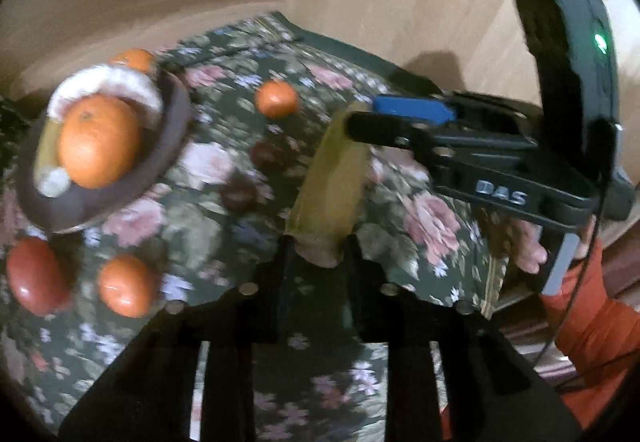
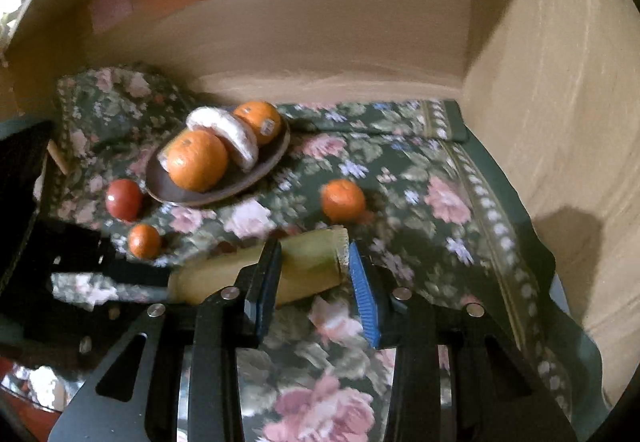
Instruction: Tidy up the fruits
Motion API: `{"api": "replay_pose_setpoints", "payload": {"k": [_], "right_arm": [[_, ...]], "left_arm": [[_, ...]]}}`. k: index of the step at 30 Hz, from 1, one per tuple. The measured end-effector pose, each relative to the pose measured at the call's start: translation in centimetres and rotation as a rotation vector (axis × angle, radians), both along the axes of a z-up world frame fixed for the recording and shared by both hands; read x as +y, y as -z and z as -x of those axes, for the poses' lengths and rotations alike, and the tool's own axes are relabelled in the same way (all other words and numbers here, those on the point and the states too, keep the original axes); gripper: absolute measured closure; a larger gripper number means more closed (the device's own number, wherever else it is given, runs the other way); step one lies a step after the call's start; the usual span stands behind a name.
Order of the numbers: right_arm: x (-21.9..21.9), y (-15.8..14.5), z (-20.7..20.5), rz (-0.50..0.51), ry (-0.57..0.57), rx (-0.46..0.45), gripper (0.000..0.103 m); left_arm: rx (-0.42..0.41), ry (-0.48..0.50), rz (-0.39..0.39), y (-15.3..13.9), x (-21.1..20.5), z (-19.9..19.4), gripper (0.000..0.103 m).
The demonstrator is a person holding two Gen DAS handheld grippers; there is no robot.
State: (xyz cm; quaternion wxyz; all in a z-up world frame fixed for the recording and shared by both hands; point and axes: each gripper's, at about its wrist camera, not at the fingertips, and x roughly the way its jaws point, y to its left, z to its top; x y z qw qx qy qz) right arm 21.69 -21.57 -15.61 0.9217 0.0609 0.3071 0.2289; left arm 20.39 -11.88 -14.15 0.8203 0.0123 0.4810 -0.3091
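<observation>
A yellow-green banana point(image 2: 256, 274) with a cut, squared-off end is held between both claws above a counter covered by a dark floral cloth point(image 2: 420, 182). The left claw point(image 1: 316, 242) is pressed together on the banana's point(image 1: 328, 178) near end, its dark fingers point(image 1: 276, 282) blurred. The right claw point(image 2: 316, 282) has blue pads point(image 2: 362, 290) astride the stub end; the left pad touches the skin, while the right one sits just beside the cut face, so whether it is truly pinching cannot be told. Toward the cloth's far left corner sits a brown plate point(image 2: 256, 178) carrying two oranges point(image 2: 196, 160) and pale, whitish curved pieces point(image 2: 232, 134). A red tomato-like fruit point(image 2: 124, 199) and a small orange point(image 2: 144, 241) lie just beside the plate's near rim, and another orange point(image 2: 343, 200) lies apart near the cloth's middle.
</observation>
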Motion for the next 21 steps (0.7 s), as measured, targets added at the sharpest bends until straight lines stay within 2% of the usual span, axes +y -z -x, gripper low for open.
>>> {"api": "replay_pose_setpoints", "payload": {"k": [2, 5, 8, 10, 13, 17, 20, 21], "right_arm": [[0.3, 0.8, -0.3, 0.025, -0.005, 0.018, 0.070], [0.6, 0.9, 0.0, 0.057, 0.030, 0.011, 0.070], [0.4, 0.6, 0.4, 0.047, 0.031, 0.001, 0.068], [0.3, 0.4, 1.0, 0.043, 0.041, -0.007, 0.055], [0.3, 0.4, 1.9, 0.016, 0.057, -0.010, 0.043], [1.2, 1.0, 1.8, -0.003, 0.056, 0.026, 0.038], [1.9, 1.6, 1.0, -0.037, 0.060, 0.084, 0.037], [2.1, 1.8, 0.7, -0.060, 0.058, 0.102, 0.033]], "left_arm": [[-0.040, -0.005, -0.023, -0.3, -0.5, 0.6, 0.084], [-0.047, -0.018, -0.017, -0.6, -0.2, 0.7, 0.084], [-0.069, -0.055, -0.016, -1.0, 1.1, 0.5, 0.084], [-0.095, -0.085, -0.018, -1.5, 2.4, 0.8, 0.084], [-0.135, -0.130, -0.034, -2.0, 4.7, 1.4, 0.084], [-0.180, -0.212, -0.082, -2.4, 8.1, 2.0, 0.084], [-0.186, -0.266, -0.090, -2.2, 10.5, 2.1, 0.077], [-0.191, -0.287, -0.098, -2.1, 11.3, 2.1, 0.073]]}}
